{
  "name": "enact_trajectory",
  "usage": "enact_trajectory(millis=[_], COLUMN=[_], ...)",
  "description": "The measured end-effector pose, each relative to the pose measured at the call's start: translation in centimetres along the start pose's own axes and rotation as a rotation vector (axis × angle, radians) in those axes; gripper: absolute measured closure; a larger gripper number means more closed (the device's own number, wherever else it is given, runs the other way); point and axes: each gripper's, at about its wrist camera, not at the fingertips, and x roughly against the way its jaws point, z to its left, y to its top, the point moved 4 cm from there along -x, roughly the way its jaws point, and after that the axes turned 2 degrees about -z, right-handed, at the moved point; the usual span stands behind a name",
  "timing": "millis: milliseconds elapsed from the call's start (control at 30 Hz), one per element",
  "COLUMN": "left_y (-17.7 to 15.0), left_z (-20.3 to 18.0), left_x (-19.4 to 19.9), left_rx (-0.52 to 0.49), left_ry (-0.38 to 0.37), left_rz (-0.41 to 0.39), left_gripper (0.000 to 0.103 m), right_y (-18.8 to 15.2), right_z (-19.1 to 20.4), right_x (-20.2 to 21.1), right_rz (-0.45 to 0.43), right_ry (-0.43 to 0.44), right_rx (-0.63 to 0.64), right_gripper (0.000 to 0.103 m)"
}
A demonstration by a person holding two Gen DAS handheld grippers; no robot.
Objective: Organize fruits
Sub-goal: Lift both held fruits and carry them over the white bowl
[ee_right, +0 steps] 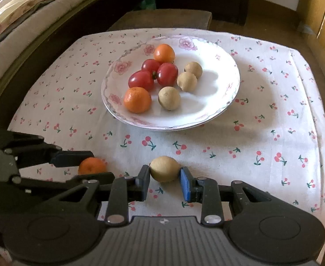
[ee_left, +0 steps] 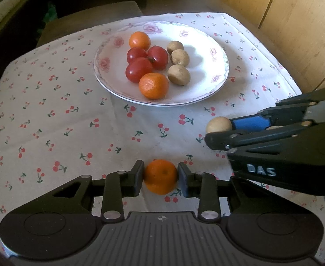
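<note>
The left claw has its two pads pressed against the sides of a mandarin, which sits low on the cherry-print tablecloth covering the table. The right claw brackets a tan, lemon-shaped fruit: one pad touches it, while the blue-faced pad looks to be just at its skin. Whether that pinch is fully made I cannot tell.

Ahead of both claws, well apart from them, stands the flowered plate. It carries two more mandarins, three tomatoes and three tan fruits, grouped by kind, with bare space on the side ahead of the right claw.

The risks, as I judge them:

- **Slipping:** both held fruits are round and smooth. A pinch off their widest line could squeeze them out forward, and they would roll across the cloth.
- **Collision:** the two claws sit just beside each other, so lifting both together toward the same plate could knock their linkages.
- **Scattering:** setting a fruit down onto the crowded side could nudge the tomatoes out of their group.
- **Rolling off:** the plate is shallow, so a fruit released from high up may roll over its rim.
</note>
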Motion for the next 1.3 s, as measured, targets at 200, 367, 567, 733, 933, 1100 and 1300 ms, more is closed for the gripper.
enact_trajectory(millis=[200,367,567,733,933,1100,1300], left_y=[0.0,0.2,0.5,0.8,1.3,1.7,2.3], left_z=[0.2,0.1,0.1,-0.1,-0.3,-0.5,-0.8], left_x=[0.1,0.6,1.0,1.3,1.6,2.0,2.4], left_rx=[0.020,0.026,0.041,0.045,0.044,0.036,0.036], left_ry=[0.003,0.002,0.002,0.003,0.012,0.027,0.040], left_rz=[-0.003,-0.021,-0.038,-0.051,-0.062,-0.074,-0.094], left_gripper=[0.063,0.064,0.064,0.064,0.064,0.064,0.064], right_y=[0.5,0.4,0.5,0.5,0.8,1.1,1.6], right_z=[0.3,0.0,-0.5,-0.5,-0.7,-0.9,-1.1], right_x=[0.4,0.9,1.7,2.1,2.8,3.3,4.0], right_rz=[-0.026,-0.030,-0.046,-0.053,-0.065,-0.074,-0.091], right_ry=[-0.001,-0.007,-0.012,-0.020,-0.030,-0.038,-0.043], right_rx=[0.008,-0.001,-0.011,-0.008,-0.012,-0.012,-0.014], right_gripper=[0.072,0.072,0.072,0.072,0.072,0.072,0.072])
